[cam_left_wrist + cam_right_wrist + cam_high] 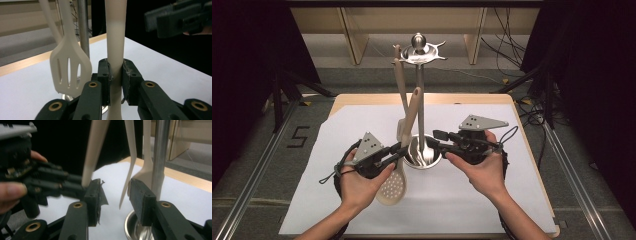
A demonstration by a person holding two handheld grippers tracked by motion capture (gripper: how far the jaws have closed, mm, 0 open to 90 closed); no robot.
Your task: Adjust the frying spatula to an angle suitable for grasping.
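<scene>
A steel utensil stand with a round bowl base, upright pole and knobbed hook crown sits mid-table on a white paper sheet covering a light wooden table, with grey floor, a wooden bench, trailing cables and black curtains beyond the stand. The left gripper, just left of the stand's base, is clamped on the handle of a cream perforated plastic spoon, whose bowl lies in front of the base. A cream slotted plastic spatula hangs from the stand's crown, while the right gripper, just right of the base, has its jaws apart around nothing.
</scene>
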